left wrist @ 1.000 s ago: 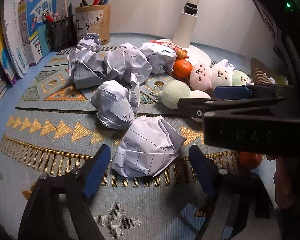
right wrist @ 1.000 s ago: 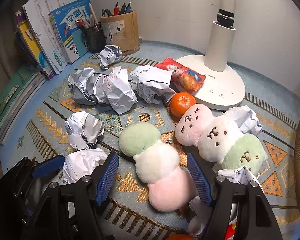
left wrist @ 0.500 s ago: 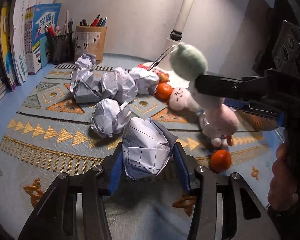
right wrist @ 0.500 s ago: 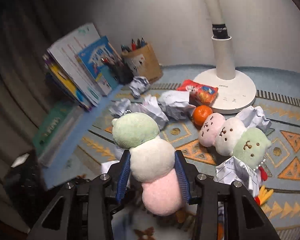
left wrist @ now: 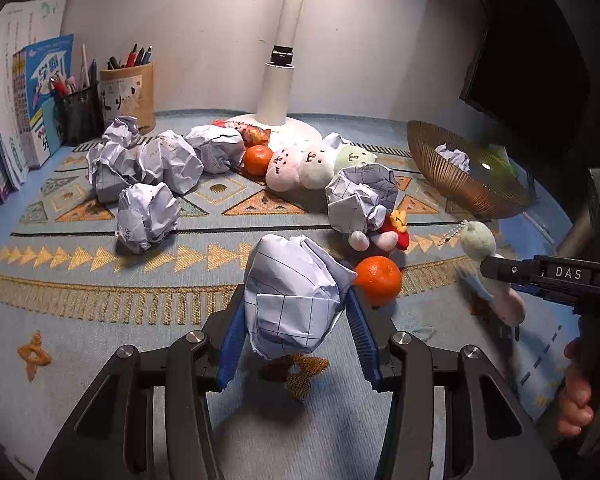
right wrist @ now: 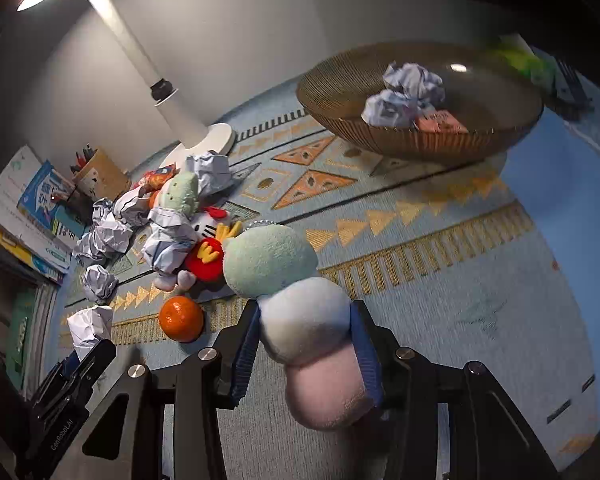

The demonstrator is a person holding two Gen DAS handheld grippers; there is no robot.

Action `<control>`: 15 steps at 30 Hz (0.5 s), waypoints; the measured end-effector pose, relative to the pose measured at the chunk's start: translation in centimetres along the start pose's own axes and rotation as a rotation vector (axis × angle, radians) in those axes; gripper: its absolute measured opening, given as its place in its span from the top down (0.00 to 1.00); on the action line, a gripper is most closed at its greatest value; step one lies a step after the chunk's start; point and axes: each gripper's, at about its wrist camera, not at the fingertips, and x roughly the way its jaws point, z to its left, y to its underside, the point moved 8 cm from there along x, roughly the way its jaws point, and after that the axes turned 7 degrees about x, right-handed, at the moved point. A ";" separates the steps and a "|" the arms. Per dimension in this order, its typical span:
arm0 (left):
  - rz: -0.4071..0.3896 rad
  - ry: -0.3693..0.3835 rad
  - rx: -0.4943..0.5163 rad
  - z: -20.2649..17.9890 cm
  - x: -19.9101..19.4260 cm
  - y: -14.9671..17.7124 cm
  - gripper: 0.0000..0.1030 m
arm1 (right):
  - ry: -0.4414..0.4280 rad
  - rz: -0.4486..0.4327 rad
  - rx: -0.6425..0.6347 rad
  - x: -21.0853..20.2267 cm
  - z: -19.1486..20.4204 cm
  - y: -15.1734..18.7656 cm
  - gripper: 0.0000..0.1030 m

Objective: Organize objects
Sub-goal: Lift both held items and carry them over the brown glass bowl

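Paper ball (left wrist: 294,294) sits clamped in my left claw (left wrist: 296,332) above the tabletop (left wrist: 100,304); my right claw (right wrist: 306,354) grips the plush (right wrist: 296,312), near the bowl (right wrist: 420,136).

You are at a home study desk: lamp (left wrist: 278,92), pen holder (left wrist: 128,96), schoolbooks (left wrist: 40,92), patterned mat (left wrist: 100,292).

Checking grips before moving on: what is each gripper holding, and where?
Left gripper: crumpled paper ball, by its sides. Right gripper: three-ball plush, by its white middle ball.
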 end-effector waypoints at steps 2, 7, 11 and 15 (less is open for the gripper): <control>0.015 -0.022 0.001 0.4 0.6 0.3 0.56 | -0.024 0.036 0.010 0.6 -0.3 0.4 0.55; 0.027 -0.016 -0.021 0.9 1.0 0.6 0.56 | -0.080 -0.001 -0.094 -1.2 0.1 1.7 0.29; 0.038 -0.010 -0.002 0.5 1.3 0.7 0.56 | -0.091 0.011 -0.237 -1.2 0.4 2.8 0.27; 0.041 -0.018 0.010 0.2 1.4 0.7 0.56 | -0.018 0.007 -0.368 0.1 0.7 3.7 0.27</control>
